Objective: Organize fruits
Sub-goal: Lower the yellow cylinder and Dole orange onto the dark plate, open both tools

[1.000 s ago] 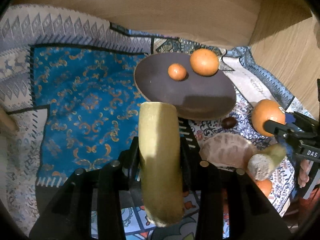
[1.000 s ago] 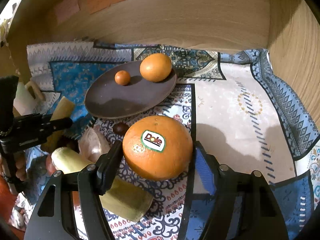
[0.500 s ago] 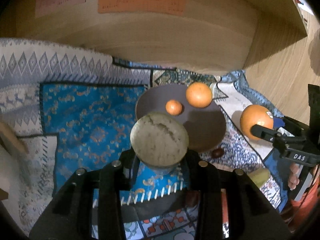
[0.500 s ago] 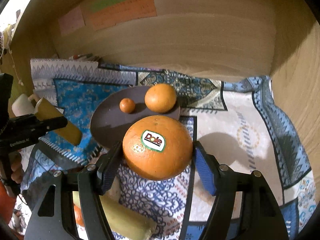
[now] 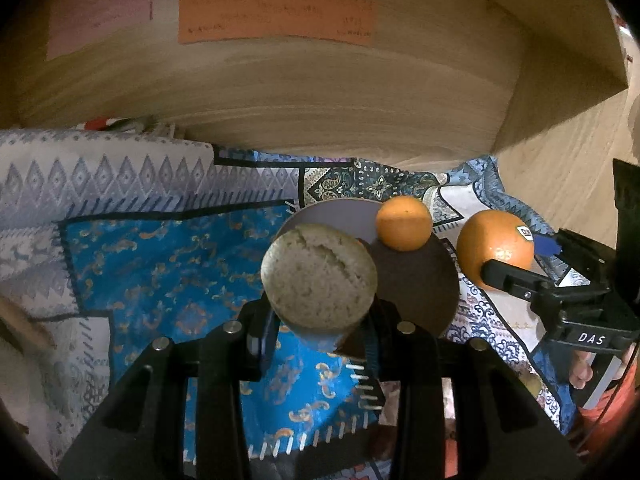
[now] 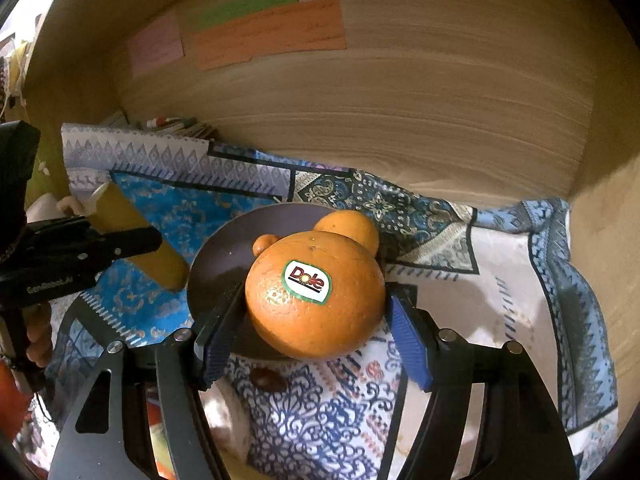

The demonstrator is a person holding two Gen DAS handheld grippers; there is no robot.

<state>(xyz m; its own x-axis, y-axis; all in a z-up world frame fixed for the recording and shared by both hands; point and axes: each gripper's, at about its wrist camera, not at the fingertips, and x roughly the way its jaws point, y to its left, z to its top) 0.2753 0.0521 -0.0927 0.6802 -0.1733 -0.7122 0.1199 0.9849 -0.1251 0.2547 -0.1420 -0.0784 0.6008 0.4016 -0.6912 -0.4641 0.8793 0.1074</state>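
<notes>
On the counter, over the patterned cloth (image 5: pixel 168 264), here's what I've got going left to right. Far left in my right wrist view, the left tongs (image 6: pixel 156 240) are clamped on a yellowish banana piece (image 6: pixel 132 240), which hangs tilted above the blue part of the cloth, just beside the left rim of the dark oval plate (image 6: pixel 216 256). From the left wrist view the same piece points straight at the lens, so all I see is its pale cut end (image 5: pixel 318 276) squeezed between the two black fingers (image 5: pixel 256 332), held up off the cloth. Next over is the plate with a tiny orange (image 6: pixel 264 244) and a mid-size orange (image 6: pixel 352 226) sitting on it, the bigger one near the far right rim. Then the right tongs (image 6: pixel 316 328) are closed around a big orange (image 6: pixel 316 296) with a Dole sticker (image 6: pixel 307 276) facing up, blue pads (image 6: pixel 408 344) pressing it from both sides, held over the near edge of the plate. In the left wrist view that orange shows up just right of the plate, close to the mid-size one but I can't tell if they touch. Below the big orange there's a small dark brown fruit (image 6: pixel 268 379) lying on the white-and-blue patch of cloth. Up on the wooden back wall are a pink note (image 6: pixel 156 46), a green note (image 6: pixel 248 5) and an orange note (image 6: pixel 272 32).
</notes>
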